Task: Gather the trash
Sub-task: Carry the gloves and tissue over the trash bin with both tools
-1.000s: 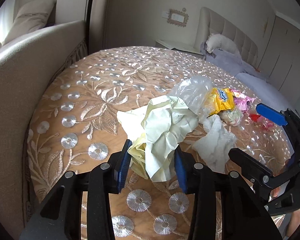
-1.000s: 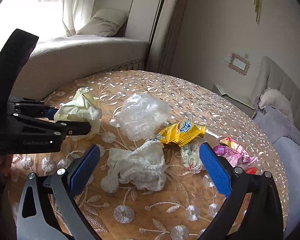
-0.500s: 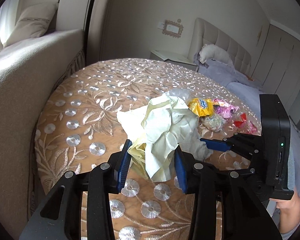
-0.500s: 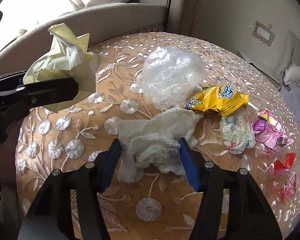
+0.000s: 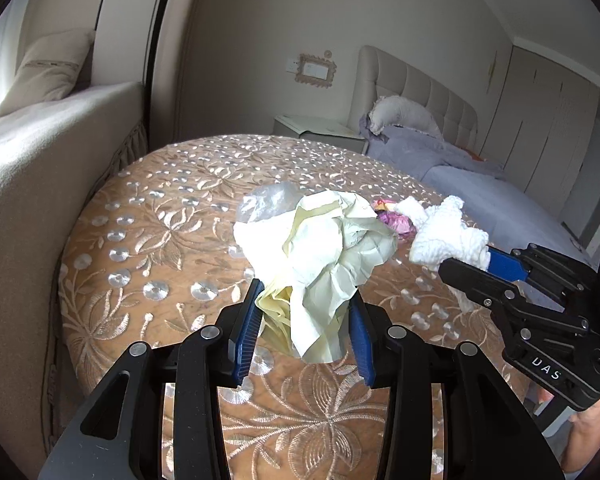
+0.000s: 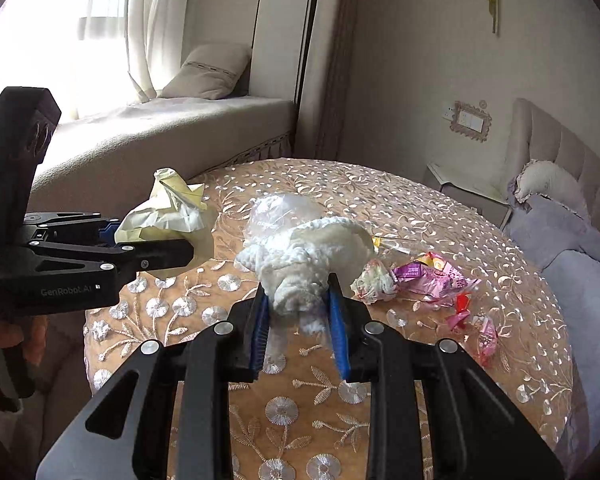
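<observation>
The left gripper point(image 5: 304, 330) pinches a crumpled wad of pale yellow paper point(image 5: 320, 256) between its blue pads and holds it clear above the round table with a tan cloth embroidered in silver flowers point(image 5: 148, 240). Much of the paper fans out loose above and beyond the pads, so a quick swing could likely shake a fold free or let the wad slide out.

The right gripper point(image 6: 300, 322) is closing on a fluffy wad of white tissue point(image 6: 304, 258), which sits squeezed between its pads and is lifted just off the cloth. A wisp of tissue hangs below the pads; soft tissue compresses and tears easily, so a piece could probably pull away and drop back onto the table.

On the table beyond the tissue lies a crumpled clear plastic bag point(image 6: 280, 210). To the right rest a small crumpled white wrapper point(image 6: 374, 282), a pink foil wrapper point(image 6: 432, 276) and, nearer, red and pink sweet wrappers point(image 6: 472, 320). Both hands are full, so this litter must wait. These light scraps lie towards the right edge, where a passing gripper could brush them to the floor.
</observation>
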The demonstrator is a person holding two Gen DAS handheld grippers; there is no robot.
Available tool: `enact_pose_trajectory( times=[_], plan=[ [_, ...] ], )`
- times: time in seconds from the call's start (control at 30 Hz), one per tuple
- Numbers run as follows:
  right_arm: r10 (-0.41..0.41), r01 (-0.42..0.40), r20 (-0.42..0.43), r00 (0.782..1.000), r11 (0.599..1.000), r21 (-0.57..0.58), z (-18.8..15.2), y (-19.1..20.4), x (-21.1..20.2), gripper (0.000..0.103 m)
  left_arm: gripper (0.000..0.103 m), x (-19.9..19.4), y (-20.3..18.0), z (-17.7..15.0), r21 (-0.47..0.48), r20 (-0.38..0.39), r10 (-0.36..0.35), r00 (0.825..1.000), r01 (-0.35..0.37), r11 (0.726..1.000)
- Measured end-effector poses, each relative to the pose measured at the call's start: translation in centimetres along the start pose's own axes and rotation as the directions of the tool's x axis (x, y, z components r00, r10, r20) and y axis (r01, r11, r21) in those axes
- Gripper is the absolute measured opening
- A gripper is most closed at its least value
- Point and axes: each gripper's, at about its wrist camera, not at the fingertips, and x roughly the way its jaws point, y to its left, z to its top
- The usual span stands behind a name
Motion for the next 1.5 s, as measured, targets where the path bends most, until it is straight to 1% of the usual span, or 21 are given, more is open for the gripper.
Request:
enact_pose_trajectory(
  times=[0.07, 0.2, 0.33, 0.5, 0.57, 0.73, 0.83, 1.0, 1.1, 1.2, 1.33, 1.43, 1.5],
  plan=[
    [-0.042, 0.043, 0.029, 0.999, 0.999, -0.003, -0.6, -0.3, -2.1, 0.028, 0.04, -0.3, -1.6, -0.5, 0.025, 0.003, -0.024, 1.0, 0.024, 0.999],
    [-0.123, 0.123, 0.051, 0.991, 0.992, 0.0, -2.6, -1.0, -5.5, 0.028, 0.04, -0.8, -5.2, -1.6, 0.084, -0.001, -0.074, 0.997, 0.074, 0.994],
    [-0.183, 0.18, 0.055, 0.982, 0.983, 0.044, -5.4, -2.1, -8.9, 0.028, 0.04, -1.1, -8.8, -3.1, 0.139, -0.018, -0.14, 0.99, 0.141, 0.98],
    [-0.268, 0.263, 0.042, 0.963, 0.959, 0.106, -9.0, -3.8, -12.4, 0.028, 0.04, -1.2, -13.8, -5.5, 0.205, -0.067, -0.227, 0.972, 0.236, 0.95],
    [-0.302, 0.296, 0.033, 0.953, 0.947, 0.125, -10.3, -4.4, -13.7, 0.028, 0.04, -1.2, -15.6, -6.4, 0.229, -0.087, -0.26, 0.962, 0.273, 0.934],
    [-0.372, 0.369, -0.008, 0.928, 0.916, 0.158, -13.2, -5.5, -16.7, 0.028, 0.04, -0.8, -20.5, -8.6, 0.274, -0.148, -0.345, 0.927, 0.374, 0.886],
    [-0.415, 0.414, -0.037, 0.909, 0.892, 0.179, -15.0, -6.2, -18.3, 0.029, 0.04, -0.2, -23.4, -9.9, 0.298, -0.192, -0.39, 0.901, 0.432, 0.851],
    [-0.476, 0.484, -0.091, 0.875, 0.85, 0.209, -18.1, -7.4, -20.4, 0.029, 0.04, 0.9, -28.2, -12.3, 0.332, -0.279, -0.441, 0.853, 0.516, 0.789],
    [-0.499, 0.512, -0.117, 0.859, 0.826, 0.235, -20.2, -8.3, -21.5, 0.029, 0.04, 1.5, -30.4, -13.8, 0.338, -0.321, -0.466, 0.825, 0.559, 0.757],
    [-0.524, 0.542, -0.14, 0.84, 0.805, 0.243, -22.0, -8.7, -22.1, 0.029, 0.04, 2.0, -32.4, -15.7, 0.352, -0.365, -0.47, 0.804, 0.586, 0.729],
    [-0.539, 0.567, -0.176, 0.824, 0.783, 0.256, -23.8, -9.5, -22.8, 0.029, 0.04, 2.6, -34.8, -18.0, 0.365, -0.431, -0.463, 0.774, 0.619, 0.695],
    [-0.546, 0.581, -0.198, 0.814, 0.762, 0.287, -25.2, -10.3, -23.5, 0.029, 0.04, 2.8, -36.5, -19.3, 0.381, -0.466, -0.457, 0.757, 0.639, 0.669],
    [-0.546, 0.583, -0.207, 0.812, 0.752, 0.307, -25.9, -10.9, -23.7, 0.029, 0.04, 3.0, -37.3, -19.9, 0.387, -0.486, -0.455, 0.746, 0.65, 0.653]
  ],
)
